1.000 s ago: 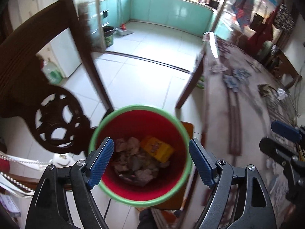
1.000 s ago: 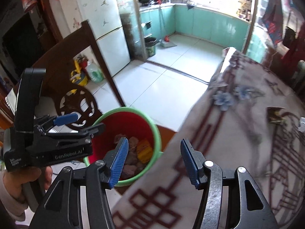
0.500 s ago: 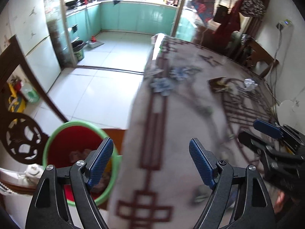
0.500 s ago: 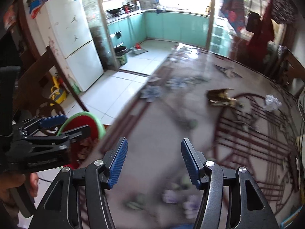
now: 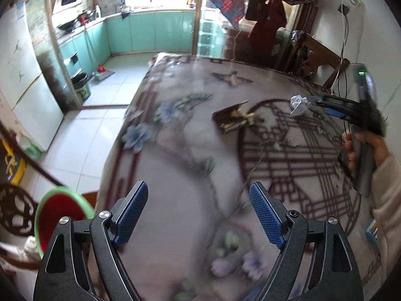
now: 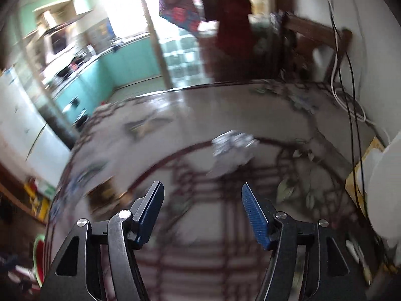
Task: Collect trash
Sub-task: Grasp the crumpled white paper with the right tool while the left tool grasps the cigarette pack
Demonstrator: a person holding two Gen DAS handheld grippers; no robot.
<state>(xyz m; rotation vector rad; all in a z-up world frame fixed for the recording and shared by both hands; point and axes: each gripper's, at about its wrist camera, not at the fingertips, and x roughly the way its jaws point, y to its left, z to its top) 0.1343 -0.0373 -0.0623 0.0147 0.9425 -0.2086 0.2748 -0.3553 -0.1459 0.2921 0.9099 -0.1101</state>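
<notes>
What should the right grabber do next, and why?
Probably reach forward and lower the right gripper over the crumpled silver wrapper. That wrapper lies on the table just ahead, the jaws have just been opening with nothing between them, and the red bin waits at the table's edge.

Left tool point(image 5: 198, 215) jaws wide apart and empty, right tool point(image 6: 201, 210) jaws just opening, nothing between them

Teal kitchen cabinets point(image 5: 155, 32), white tiled floor point(image 5: 82, 135)
</notes>
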